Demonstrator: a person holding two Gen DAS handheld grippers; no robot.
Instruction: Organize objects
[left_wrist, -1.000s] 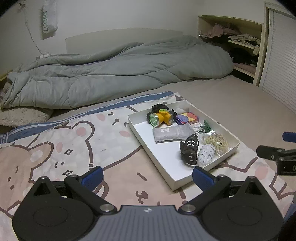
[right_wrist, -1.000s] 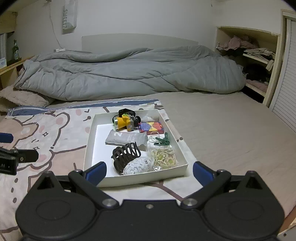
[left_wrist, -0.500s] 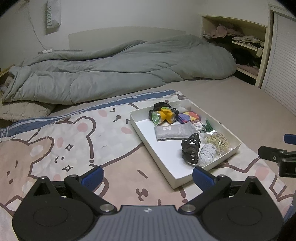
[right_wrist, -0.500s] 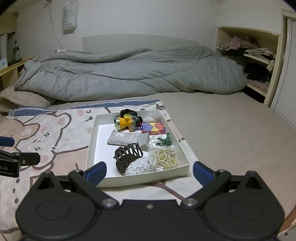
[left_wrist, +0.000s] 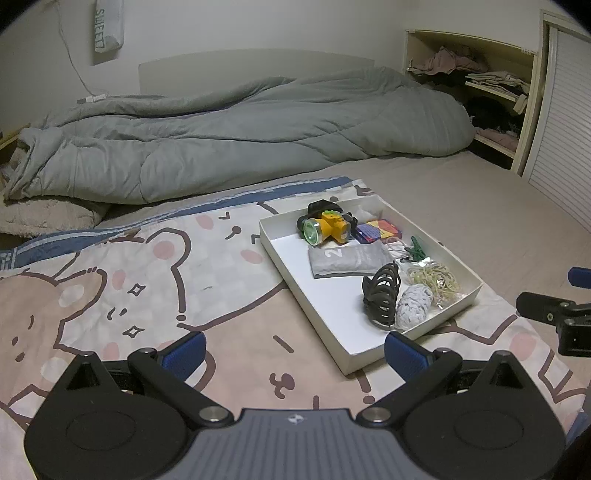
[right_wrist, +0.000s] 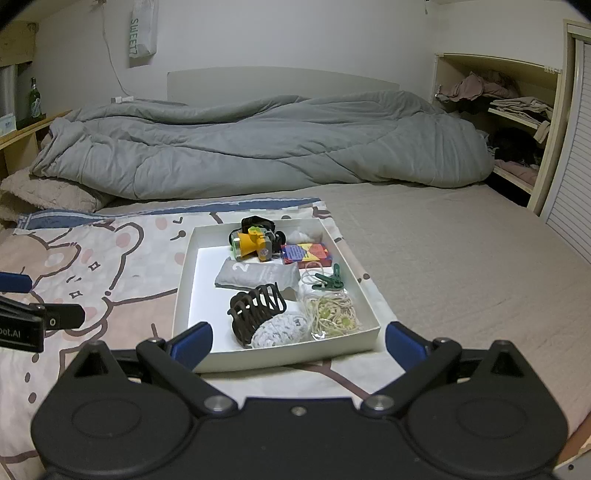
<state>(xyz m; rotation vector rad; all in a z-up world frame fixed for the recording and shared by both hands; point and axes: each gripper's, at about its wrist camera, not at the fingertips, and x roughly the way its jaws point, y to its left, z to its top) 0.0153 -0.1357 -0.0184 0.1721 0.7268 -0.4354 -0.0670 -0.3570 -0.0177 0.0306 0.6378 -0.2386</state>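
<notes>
On the cartoon-print blanket (right_wrist: 110, 258), in the white tray (right_wrist: 184, 280): headlamp (right_wrist: 253, 242), gray pouch (right_wrist: 256, 275), claw clip (right_wrist: 256, 308), rubber bands (right_wrist: 332, 314) (nothing loose outside, seemingly near done), with left gripper (left_wrist: 293, 350) and right gripper (right_wrist: 299, 341) spread apart, empty.

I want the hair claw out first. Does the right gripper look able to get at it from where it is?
Probably yes. The right gripper is open and empty, the hair claw lies uncovered near the tray's low front wall, though a white knitted bundle touches it.
</notes>
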